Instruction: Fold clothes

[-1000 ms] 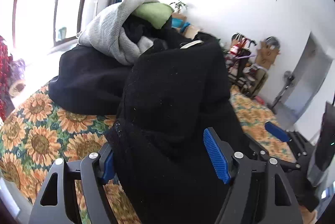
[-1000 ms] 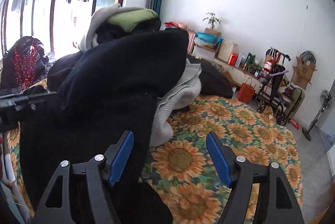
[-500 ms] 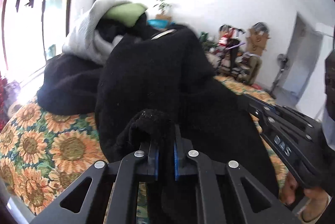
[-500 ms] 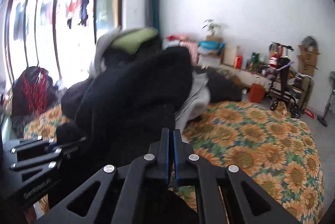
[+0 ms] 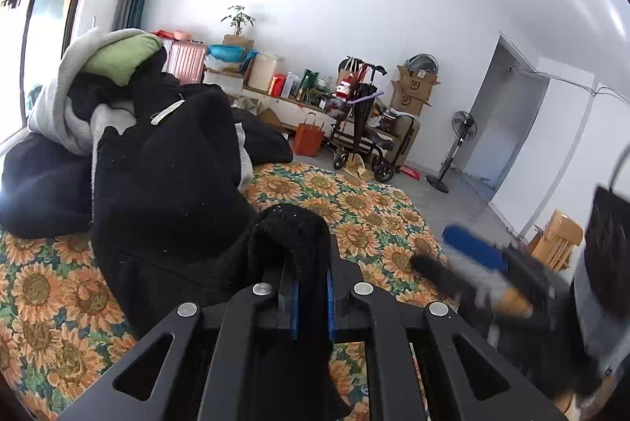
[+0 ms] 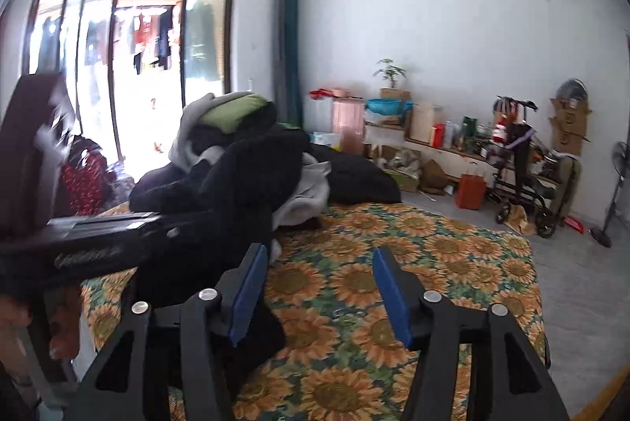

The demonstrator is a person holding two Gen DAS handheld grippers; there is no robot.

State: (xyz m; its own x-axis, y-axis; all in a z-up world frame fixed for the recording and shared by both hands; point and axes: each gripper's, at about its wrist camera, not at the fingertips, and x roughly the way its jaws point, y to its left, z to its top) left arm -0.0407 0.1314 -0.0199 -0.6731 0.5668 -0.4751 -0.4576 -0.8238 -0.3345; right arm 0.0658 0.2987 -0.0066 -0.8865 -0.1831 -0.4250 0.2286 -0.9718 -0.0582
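Observation:
A black fleece garment (image 5: 169, 192) drapes from the clothes pile down toward me over the sunflower-print bed cover (image 5: 354, 216). My left gripper (image 5: 311, 299) is shut on a bunched fold of that garment, which rises between its blue pads. In the right wrist view the same black garment (image 6: 236, 192) hangs at the left, and my right gripper (image 6: 321, 293) stands open just right of it, with only the bed cover (image 6: 433, 255) between its fingers. The right gripper shows blurred at the right of the left wrist view (image 5: 472, 255).
A pile of clothes (image 6: 232, 129) in grey, green and black fills the far side of the bed. A black walker (image 5: 362, 129), an orange bag (image 5: 309, 139), boxes and a standing fan (image 5: 453, 145) line the wall. A glass door (image 6: 130, 66) lies beyond the pile.
My right gripper was shut half a second ago and has opened and swung right, off the garment. My left gripper closed on the black fold and has lifted and pulled it back.

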